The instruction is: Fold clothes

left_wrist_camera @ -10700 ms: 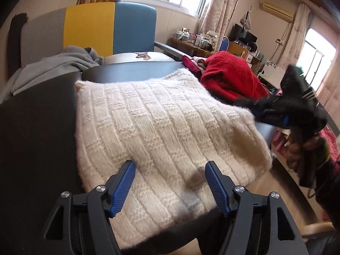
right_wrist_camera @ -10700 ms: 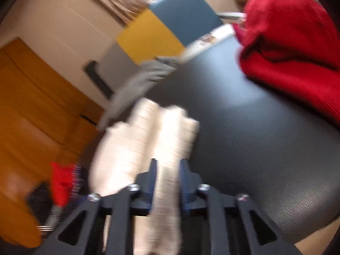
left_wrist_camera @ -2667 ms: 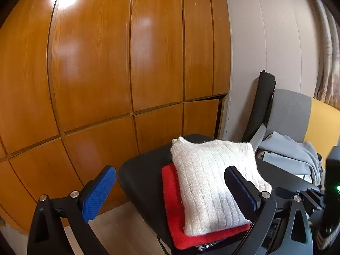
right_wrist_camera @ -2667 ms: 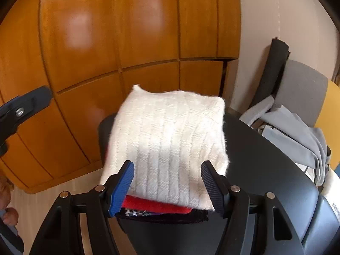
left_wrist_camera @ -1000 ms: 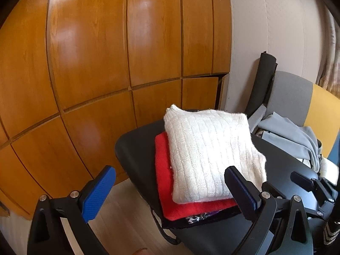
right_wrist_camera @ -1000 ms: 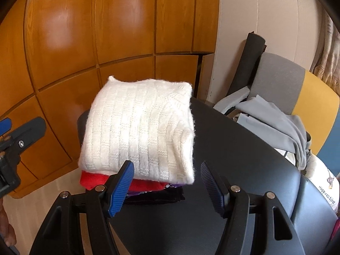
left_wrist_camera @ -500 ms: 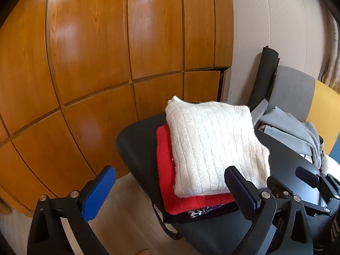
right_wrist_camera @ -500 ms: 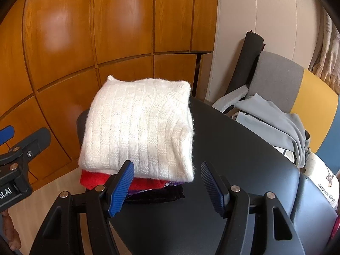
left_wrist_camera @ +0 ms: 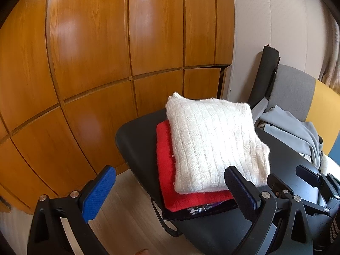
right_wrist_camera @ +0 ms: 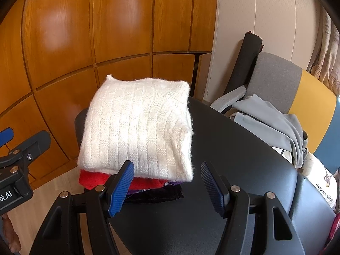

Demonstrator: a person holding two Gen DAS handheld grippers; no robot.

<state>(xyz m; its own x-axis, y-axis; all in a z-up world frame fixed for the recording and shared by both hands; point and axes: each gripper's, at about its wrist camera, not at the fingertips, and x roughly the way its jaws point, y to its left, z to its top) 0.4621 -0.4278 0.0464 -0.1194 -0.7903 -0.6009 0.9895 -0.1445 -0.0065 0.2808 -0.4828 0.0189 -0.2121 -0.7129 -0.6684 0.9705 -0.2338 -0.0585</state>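
A folded white knit sweater [left_wrist_camera: 212,142] tops a stack on the black table [left_wrist_camera: 136,136]; it also shows in the right wrist view [right_wrist_camera: 136,129]. Under it lie a folded red garment [left_wrist_camera: 167,170] and dark patterned clothes [left_wrist_camera: 199,209]. My left gripper [left_wrist_camera: 167,191] is open and empty, hovering at the stack's near side. My right gripper [right_wrist_camera: 167,180] is open and empty, just short of the sweater's near edge. The right gripper also shows in the left wrist view [left_wrist_camera: 306,182], and the left gripper in the right wrist view [right_wrist_camera: 21,146].
Wooden wall panels [left_wrist_camera: 106,53] stand behind the table. A chair [right_wrist_camera: 282,80] with grey, yellow and blue back holds a loose grey garment [right_wrist_camera: 274,116]. A black roll [right_wrist_camera: 246,57] leans on the wall. Wood floor [left_wrist_camera: 123,218] lies below the table's edge.
Both grippers have drawn back slightly from the stack and stay open. The sweater rests on the stack and has not moved.
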